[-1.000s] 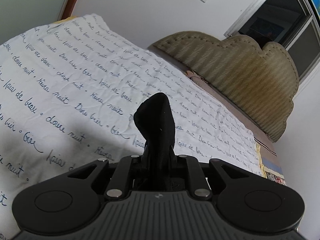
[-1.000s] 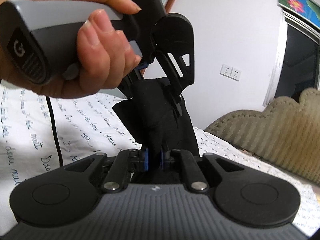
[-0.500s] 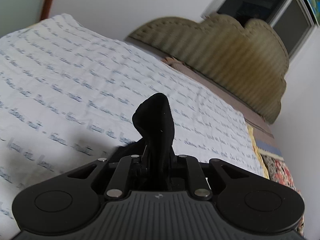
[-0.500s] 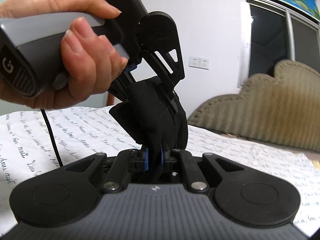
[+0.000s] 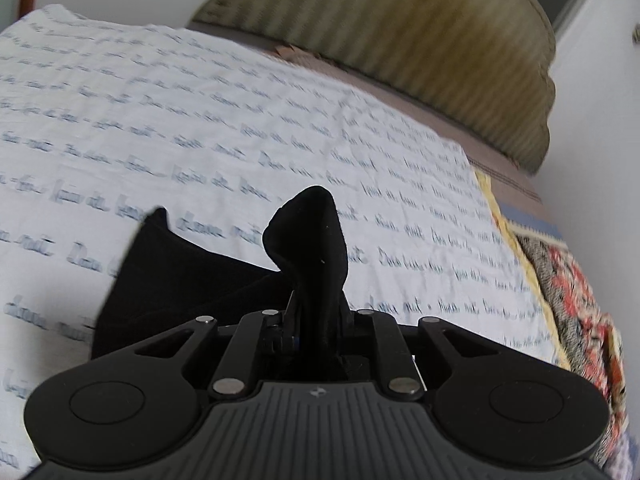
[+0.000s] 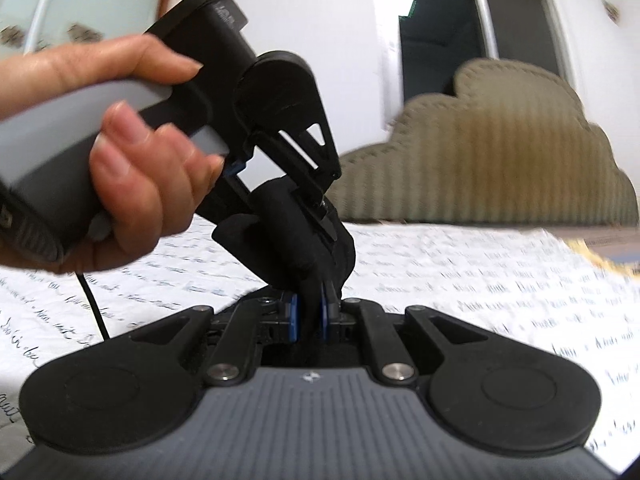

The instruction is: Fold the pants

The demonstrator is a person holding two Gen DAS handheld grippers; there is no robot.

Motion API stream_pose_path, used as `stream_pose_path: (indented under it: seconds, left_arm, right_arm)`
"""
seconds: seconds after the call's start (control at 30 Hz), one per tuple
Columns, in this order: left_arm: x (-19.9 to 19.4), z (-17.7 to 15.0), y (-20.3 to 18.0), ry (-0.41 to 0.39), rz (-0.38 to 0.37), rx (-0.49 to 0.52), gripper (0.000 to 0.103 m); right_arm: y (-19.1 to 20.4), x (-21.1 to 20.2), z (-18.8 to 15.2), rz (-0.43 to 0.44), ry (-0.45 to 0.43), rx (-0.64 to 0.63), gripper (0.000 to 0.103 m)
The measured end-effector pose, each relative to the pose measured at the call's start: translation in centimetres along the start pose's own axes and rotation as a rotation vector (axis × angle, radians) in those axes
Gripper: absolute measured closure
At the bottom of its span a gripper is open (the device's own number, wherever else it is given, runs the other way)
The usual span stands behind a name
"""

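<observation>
2 grippers [image 5: 316, 320] [image 6: 310, 312] clamping black pants [image 5: 308, 236].

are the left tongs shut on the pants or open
Shut on them. The left tongs pinch a bunch of the black pants, which pokes up between the closed jaws, while more cloth trails left over the bedspread.

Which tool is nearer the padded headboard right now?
Hard to call; probably the left. The left tool and right tool are both shut on the black pants, side by side over the bedspread, with the headboard well beyond both.
</observation>
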State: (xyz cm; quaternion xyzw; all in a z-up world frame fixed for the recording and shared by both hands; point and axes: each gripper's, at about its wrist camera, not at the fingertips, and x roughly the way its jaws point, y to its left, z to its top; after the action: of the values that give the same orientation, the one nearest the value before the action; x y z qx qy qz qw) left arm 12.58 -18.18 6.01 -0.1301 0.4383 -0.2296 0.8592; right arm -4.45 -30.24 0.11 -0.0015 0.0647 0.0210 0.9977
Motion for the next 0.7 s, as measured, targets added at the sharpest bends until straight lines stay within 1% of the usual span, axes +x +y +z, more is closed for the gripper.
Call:
stream_pose_path:
  seconds: [0.17,0.23,0.37,0.47,0.53,0.57,0.67,0.7]
  left_arm:
    - [3.3,-1.5,-2.9,0.056,0.009,0.056,0.089]
    - [4.4,-2.1,-4.1,0.069,0.01,0.092,0.087]
    - [5.8,-3.1,-5.7,0.079,-0.007,0.125,0.085]
    - [6.5,-3.8,-6.8,0.086,-0.014,0.162,0.084]
    - [6.7,-3.9,-7.2,0.097,-0.031,0.18,0.077]
    - [6.7,-3.9,-7.2,0.104,-0.046,0.181,0.075]
    - [6.2,-3.7,-7.2,0.129,-0.143,0.163,0.066]
    - [5.9,-3.6,-7.2,0.13,-0.175,0.158,0.053]
  right_arm:
    - [-3.7,-1.1,-1.6,-0.019,0.028,0.127,0.094]
    - [-5.0,-1.0,-2.1,-0.018,0.04,0.179,0.094]
    - [-7.3,-1.5,-3.7,-0.017,0.054,0.289,0.093]
    - [-8.3,-1.4,-4.2,-0.026,0.057,0.337,0.093]
    - [-8.6,-1.5,-4.5,-0.031,0.06,0.363,0.093]
    - [-9.0,-1.6,-4.8,-0.029,0.06,0.388,0.093]
    - [-9.7,-1.6,-5.5,-0.026,0.07,0.469,0.093]
    - [-10.0,-1.5,-5.8,-0.027,0.077,0.5,0.093]
